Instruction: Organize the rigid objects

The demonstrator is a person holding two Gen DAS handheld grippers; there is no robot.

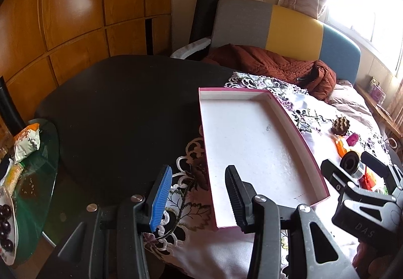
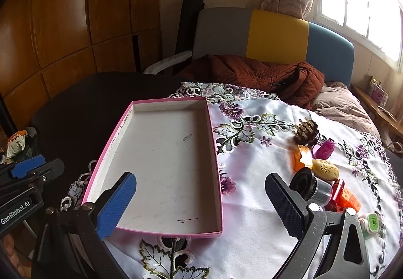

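The left tongs (image 1: pixel 199 197) stand apart, empty, straddling the near left wall of the pink tray (image 2: pixel 161 160) on the cloth-covered worktop (image 2: pixel 254 203). The right tongs (image 2: pixel 201 206) gape wide, empty. Small toys (image 2: pixel 325 169) cluster right of the tray.

In the left wrist view, the right hand-held gripper (image 1: pixel 357 165) covers part of the metal cylinder (image 1: pixel 352 165) and most of the orange toys (image 1: pixel 341 147) behind it. The plate of dark fruit (image 1: pixel 6 223) is cut by the left edge. In the right wrist view, the small green and white gadget (image 2: pixel 370 223) sits half behind the gripper frame, its kind unclear.
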